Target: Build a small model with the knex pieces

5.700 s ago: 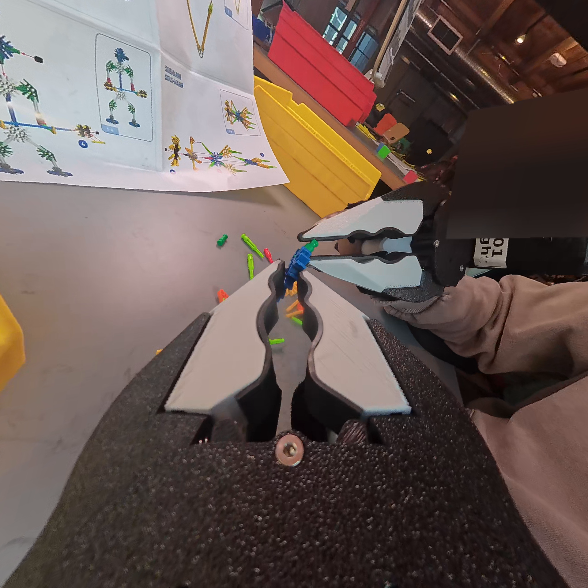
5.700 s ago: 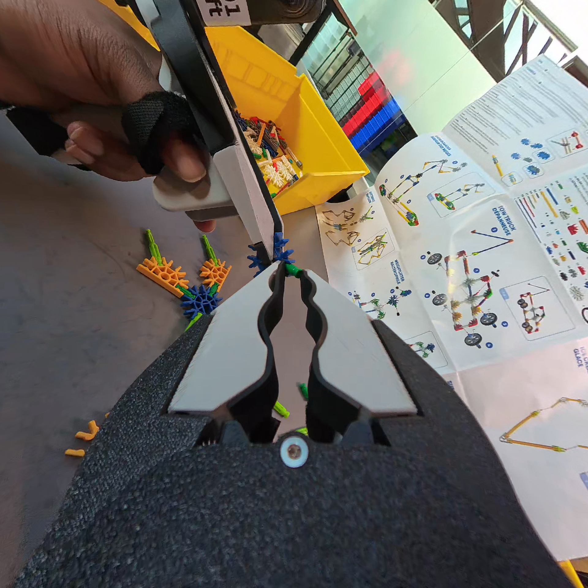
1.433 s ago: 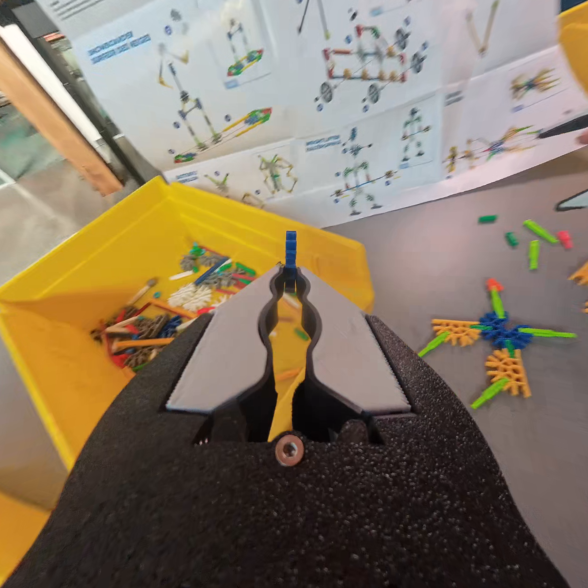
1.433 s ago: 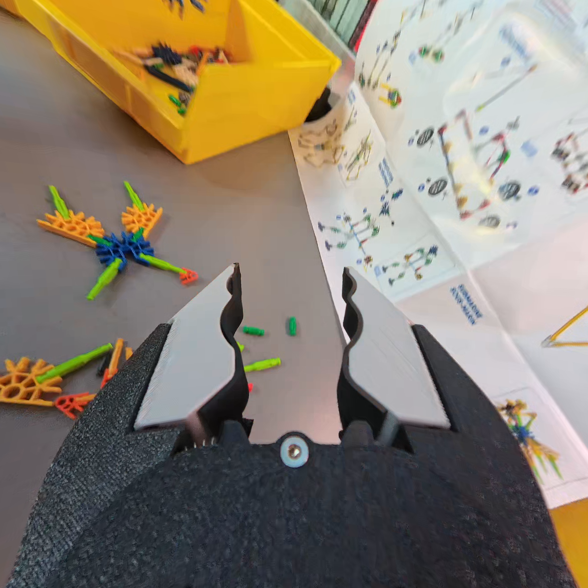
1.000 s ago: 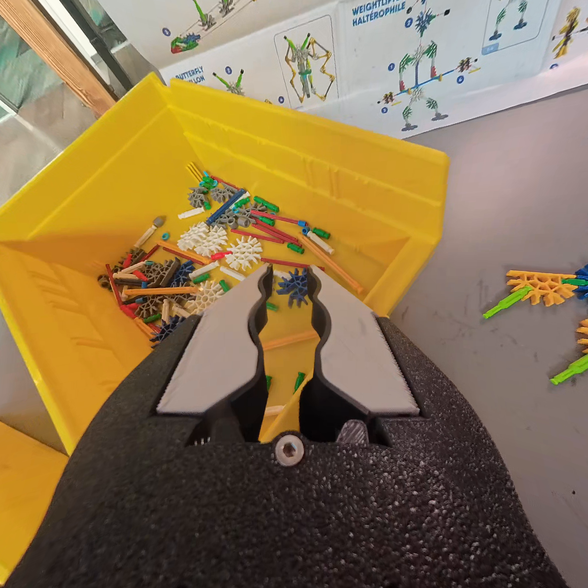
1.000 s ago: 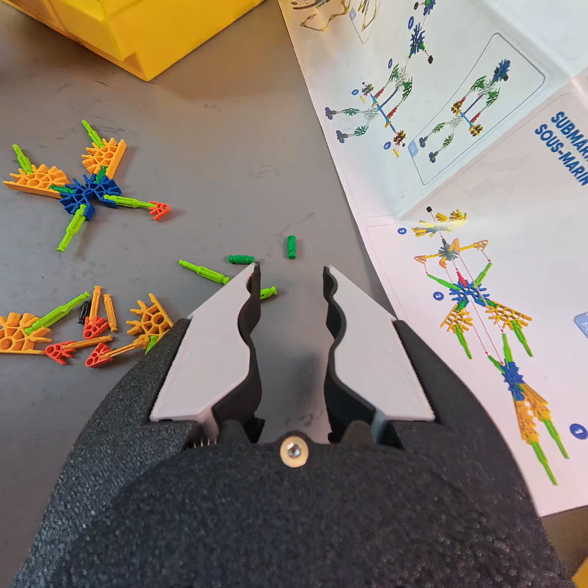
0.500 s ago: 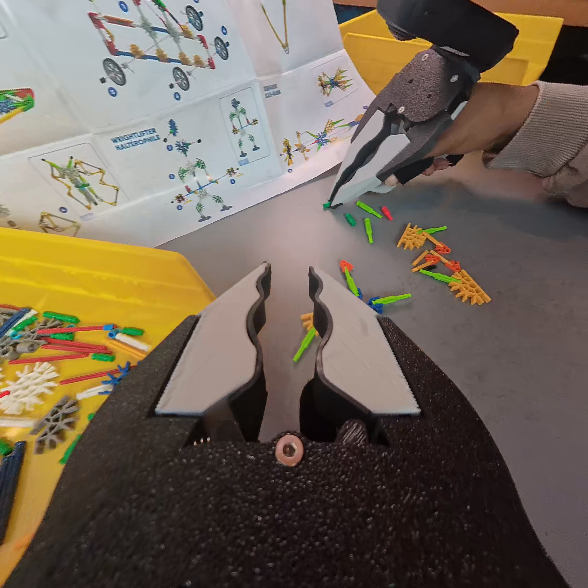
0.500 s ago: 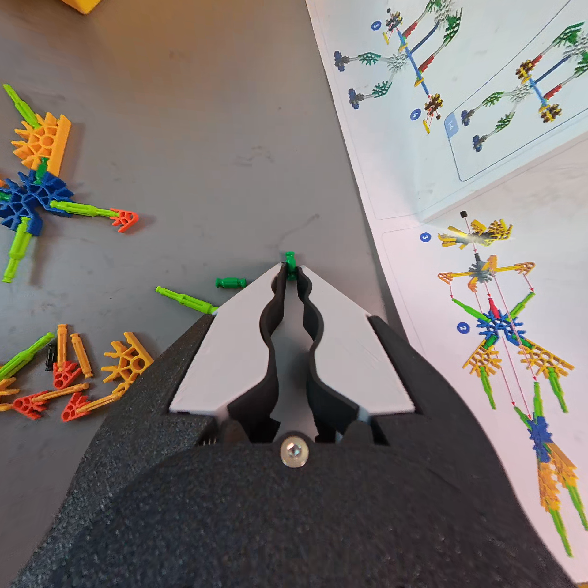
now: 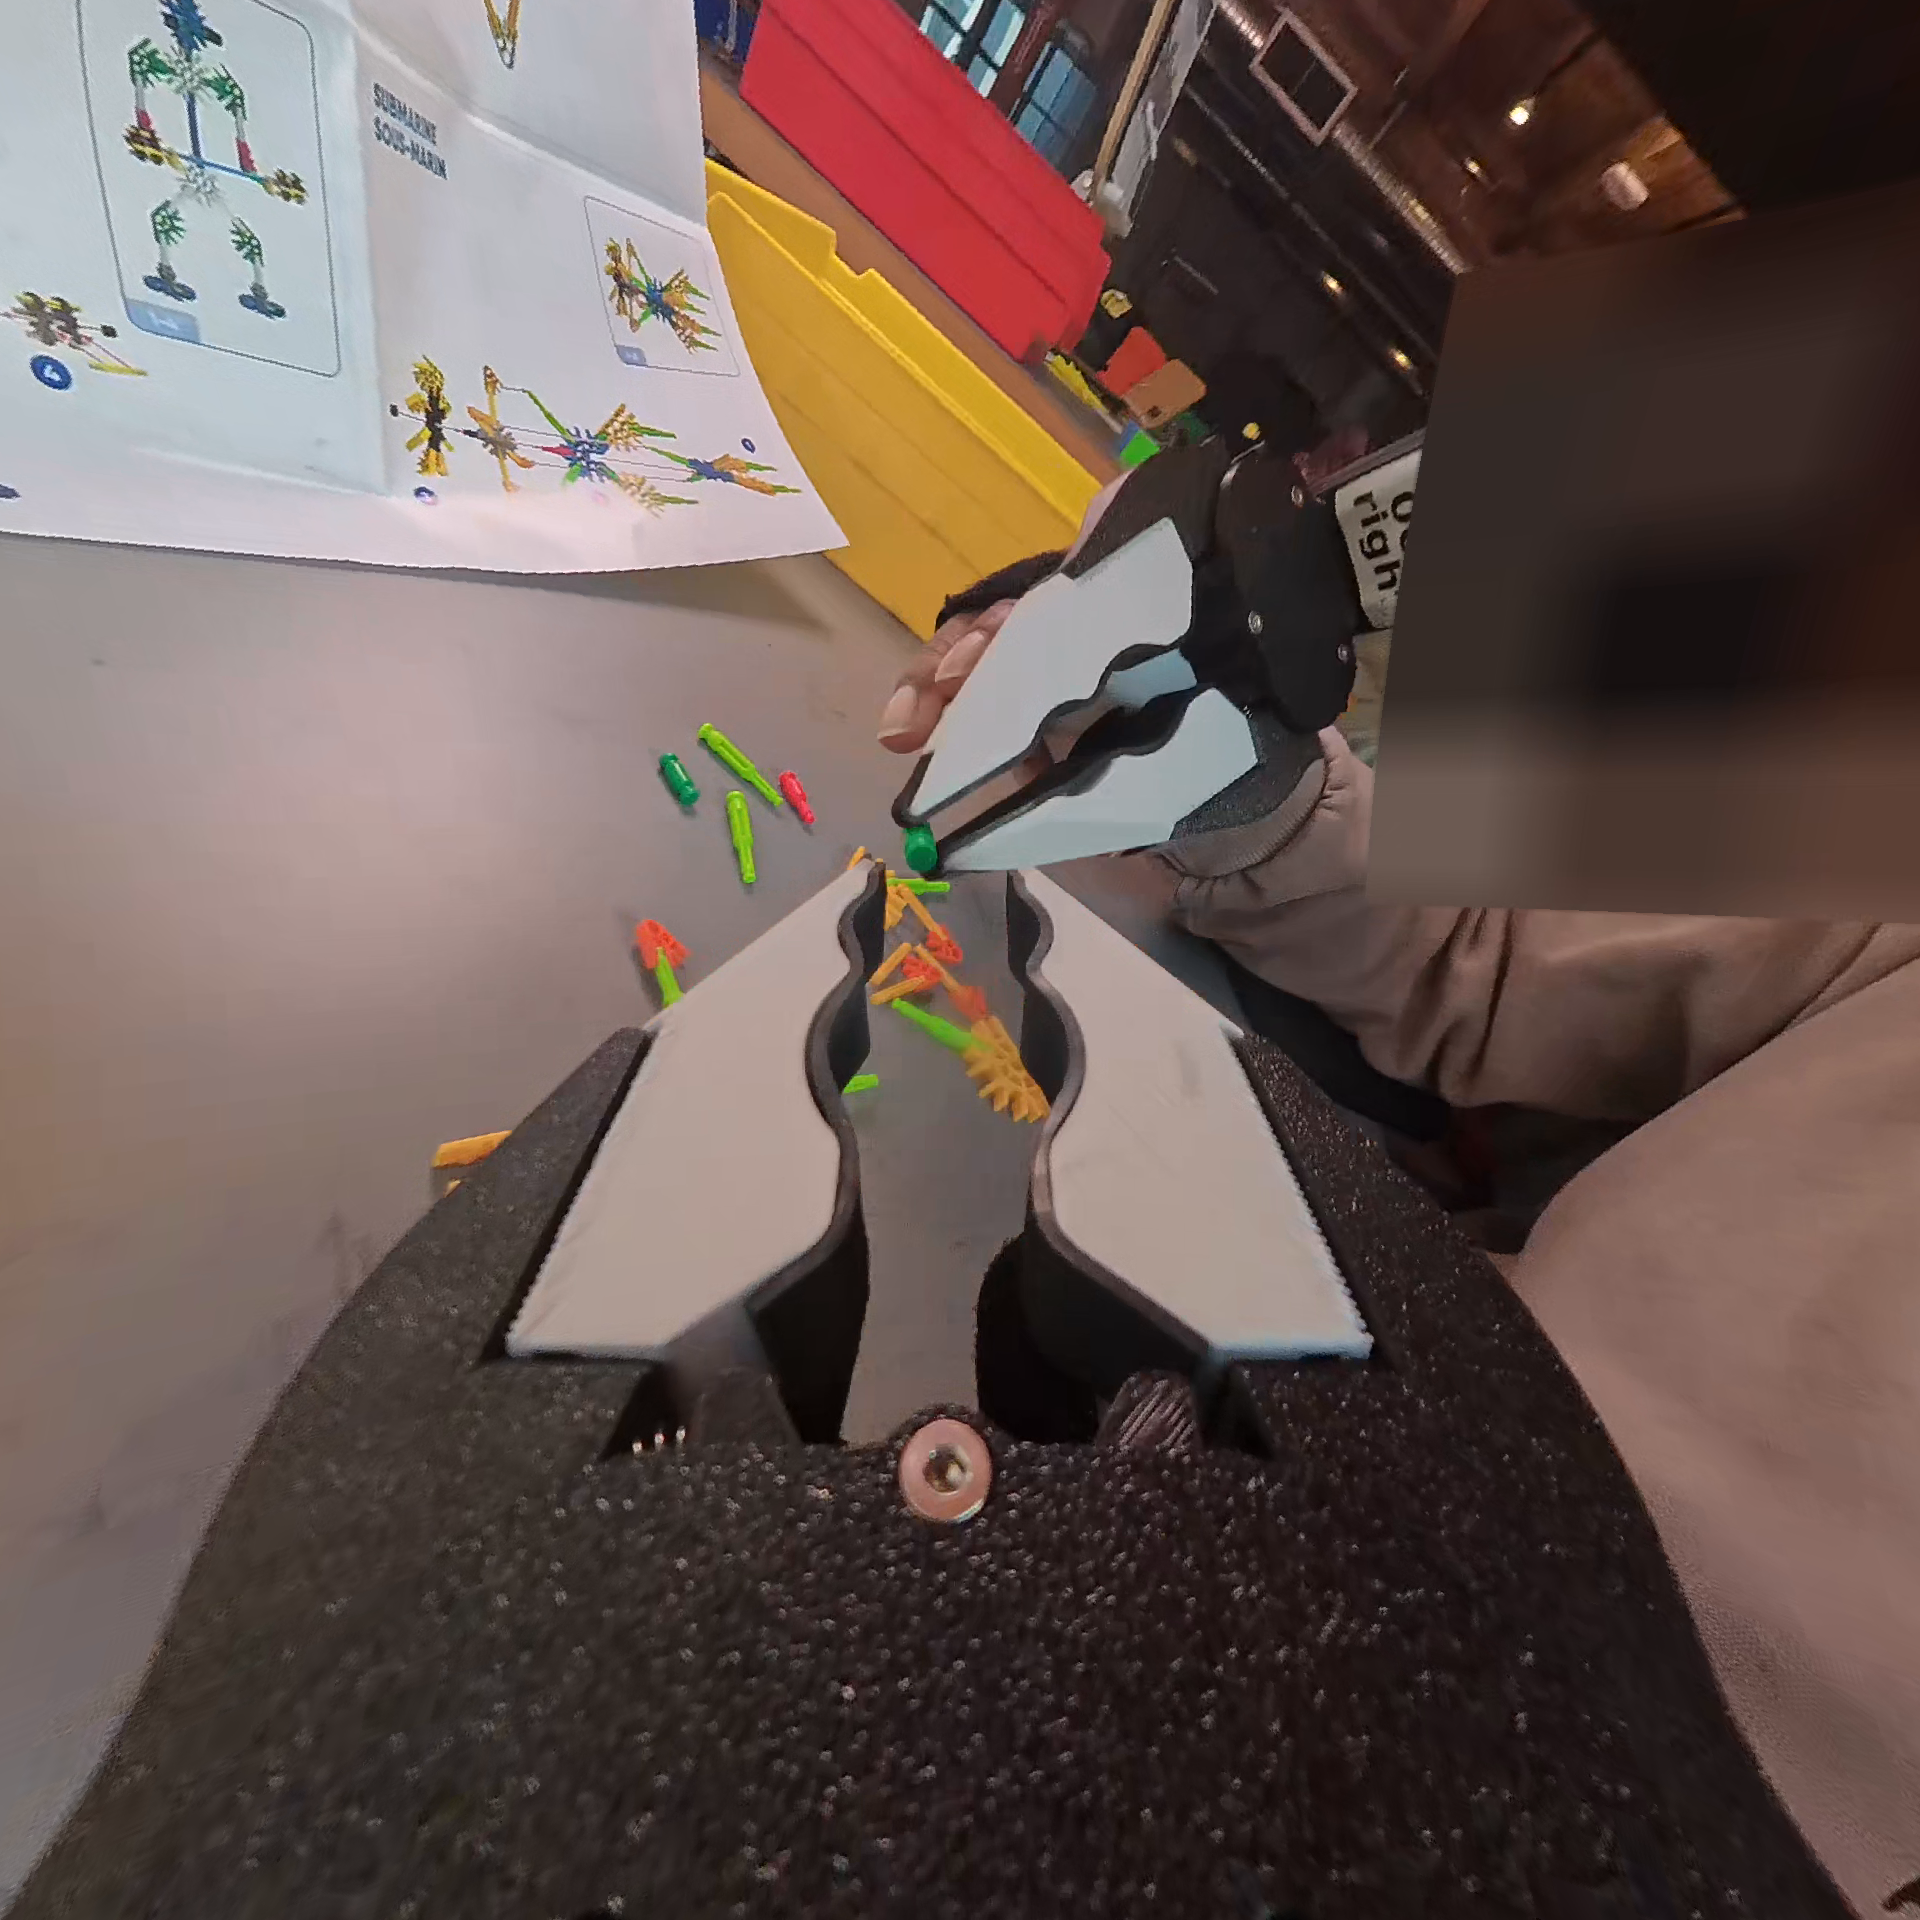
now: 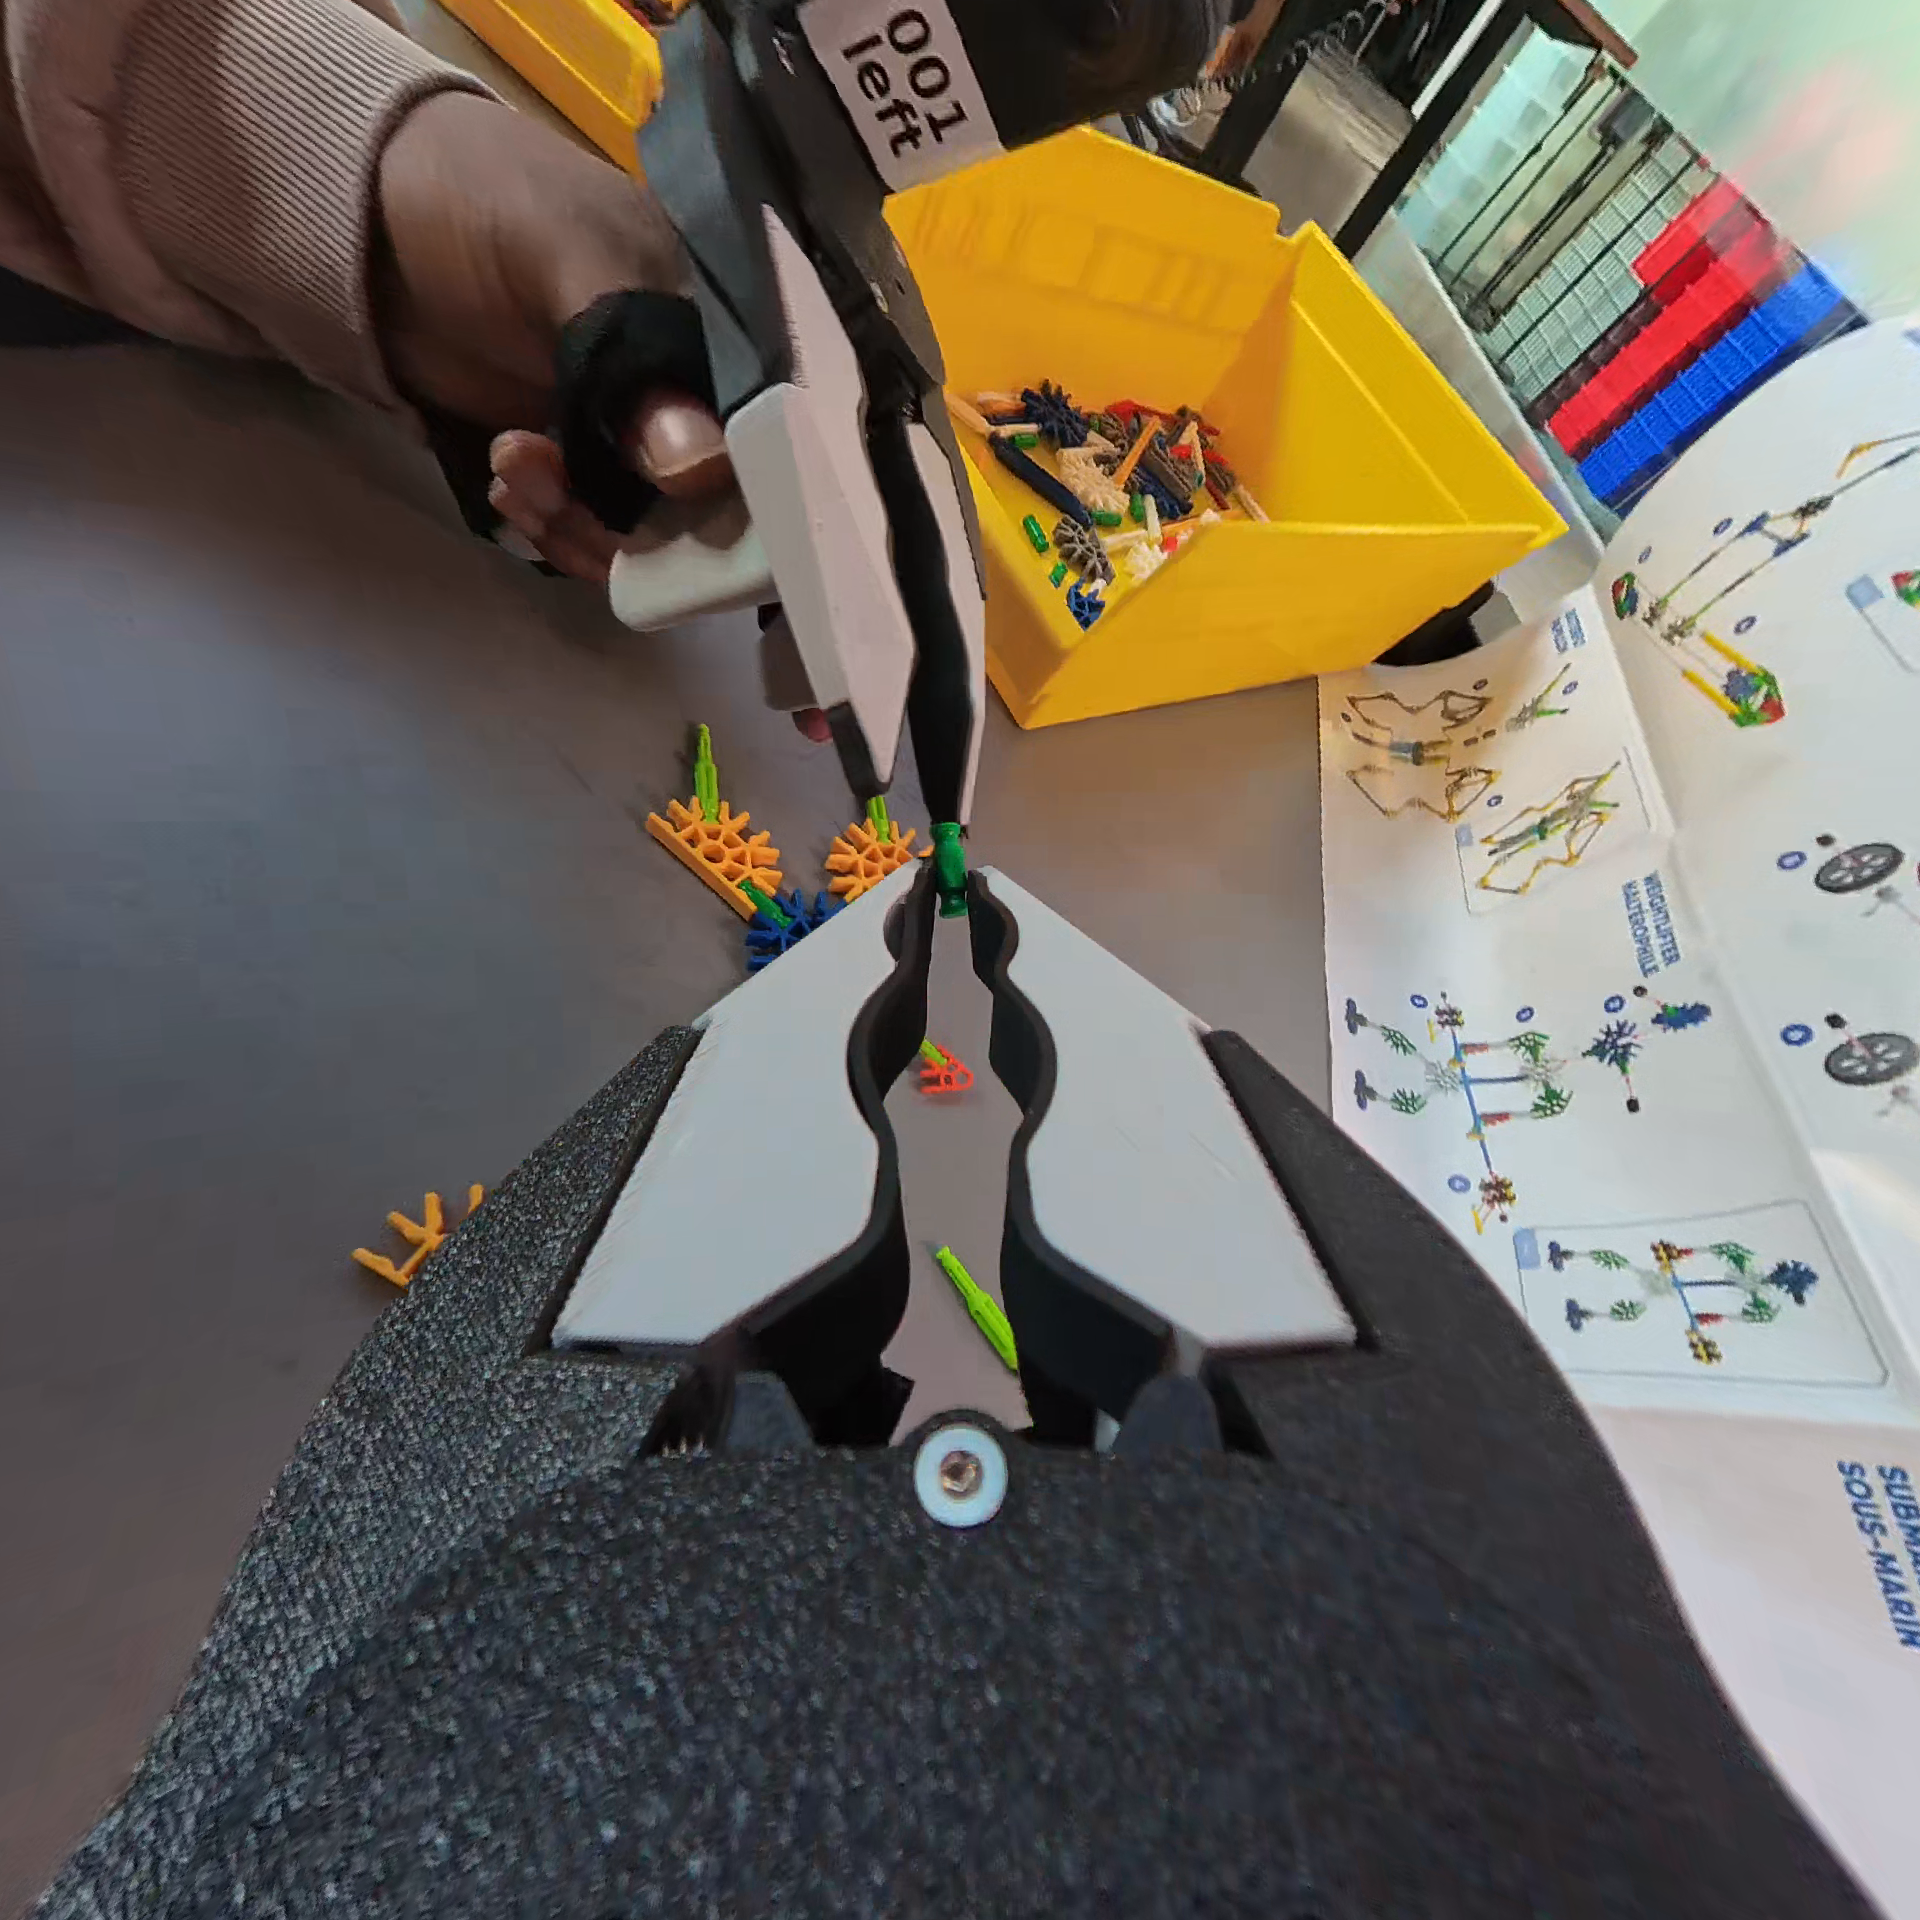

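Note:
My right gripper (image 10: 948, 878) is shut on a short dark green rod (image 10: 948, 868) and holds it above the grey table. It also shows in the left wrist view (image 9: 925, 847), with the rod (image 9: 918, 847) at its tips. My left gripper (image 9: 940, 883) is open and empty, its tips just below the rod. In the right wrist view the left gripper (image 10: 914, 795) comes down from above, and its fingertips reach the rod's upper end. A built piece with a blue connector (image 10: 790, 920) and orange fans lies on the table under both grippers.
A yellow bin (image 10: 1299, 644) of mixed parts stands behind the left gripper. A white instruction sheet (image 10: 1558, 935) covers the table's right side and shows in the left wrist view (image 9: 312, 312). Loose green rods (image 9: 740, 821) and orange pieces (image 9: 935, 977) lie scattered. Another yellow bin (image 9: 894, 395) stands behind.
My left gripper let a blue connector go into the yellow bin and swung back, open. My right gripper shut on the green rod, lifted it and brought it to the left gripper's tips.

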The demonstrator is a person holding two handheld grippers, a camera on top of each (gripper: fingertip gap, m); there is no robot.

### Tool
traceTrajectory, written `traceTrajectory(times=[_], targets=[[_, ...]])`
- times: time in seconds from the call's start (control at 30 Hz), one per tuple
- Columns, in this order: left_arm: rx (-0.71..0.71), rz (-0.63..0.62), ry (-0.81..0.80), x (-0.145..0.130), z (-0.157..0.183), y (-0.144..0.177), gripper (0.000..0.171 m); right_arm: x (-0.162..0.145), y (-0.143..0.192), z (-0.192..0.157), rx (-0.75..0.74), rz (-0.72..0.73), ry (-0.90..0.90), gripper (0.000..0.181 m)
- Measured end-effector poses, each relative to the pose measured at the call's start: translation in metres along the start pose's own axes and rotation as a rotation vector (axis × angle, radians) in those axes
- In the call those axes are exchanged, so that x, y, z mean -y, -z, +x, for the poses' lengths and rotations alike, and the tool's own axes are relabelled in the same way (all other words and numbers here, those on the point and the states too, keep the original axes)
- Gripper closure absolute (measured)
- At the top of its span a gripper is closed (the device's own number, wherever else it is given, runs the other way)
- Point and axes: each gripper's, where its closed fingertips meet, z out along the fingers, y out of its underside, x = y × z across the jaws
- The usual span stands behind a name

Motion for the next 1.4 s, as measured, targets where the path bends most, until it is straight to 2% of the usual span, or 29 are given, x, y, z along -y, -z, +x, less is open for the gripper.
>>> traceTrajectory(times=[0.1, 0.2, 0.37, 0.5, 0.6, 0.63, 0.7, 0.8, 0.83, 0.9, 1.03, 1.1, 1.17, 1.23, 1.3, 1.4], targets=[[-0.015, -0.013, 0.014, -0.001, 0.001, 0.002, 0.152, 0.013, -0.003, -0.007, -0.013, 0.029, 0.062, 0.177], [-0.036, -0.005, 0.011, 0.001, 0.005, 0.004, 0.166, 0.015, -0.003, -0.011, -0.016, 0.026, 0.105, 0.177], [-0.020, -0.017, -0.022, 0.002, 0.005, 0.004, 0.166, 0.016, -0.001, -0.007, -0.058, 0.030, 0.109, 0.169], [0.052, 0.027, -0.072, 0.010, -0.003, 0.010, 0.166, 0.014, 0.003, 0.005, -0.070, 0.023, 0.006, 0.145], [0.105, 0.030, -0.108, 0.013, -0.011, 0.015, 0.166, 0.009, 0.001, 0.005, -0.023, 0.023, -0.132, 0.113], [0.117, 0.033, -0.115, 0.013, -0.013, 0.017, 0.166, 0.005, 0.000, 0.004, -0.009, 0.017, -0.159, 0.112], [0.128, 0.037, -0.122, 0.015, -0.014, 0.018, 0.166, -0.002, 0.000, 0.007, -0.022, 0.011, -0.180, 0.116], [0.184, 0.063, -0.171, 0.023, -0.017, 0.025, 0.166, -0.009, 0.003, 0.014, -0.010, 0.021, -0.289, 0.140], [0.226, 0.071, -0.202, 0.028, -0.020, 0.029, 0.166, -0.012, 0.006, 0.017, -0.012, 0.028, -0.314, 0.147], [0.353, 0.088, -0.281, 0.042, -0.030, 0.046, 0.166, -0.021, 0.013, 0.023, -0.025, 0.022, -0.307, 0.178], [0.754, 0.108, -0.441, 0.074, -0.064, 0.111, 0.166, -0.057, 0.026, 0.041, -0.134, -0.096, -0.363, 0.181], [0.945, 0.074, -0.486, 0.081, -0.081, 0.145, 0.166, -0.082, 0.033, 0.043, -0.156, -0.198, -0.416, 0.160], [1.064, 0.018, -0.470, 0.079, -0.098, 0.170, 0.166, -0.103, 0.042, 0.041, -0.164, -0.284, -0.471, 0.143], [1.110, -0.021, -0.418, 0.071, -0.112, 0.182, 0.166, -0.115, 0.048, 0.035, -0.148, -0.323, -0.547, 0.135], [1.133, -0.071, -0.371, 0.061, -0.124, 0.188, 0.166, -0.123, 0.051, 0.027, -0.121, -0.337, -0.609, 0.134], [1.135, -0.126, -0.335, 0.048, -0.135, 0.187, 0.165, -0.132, 0.050, 0.021, -0.105, -0.364, -0.607, 0.134]])
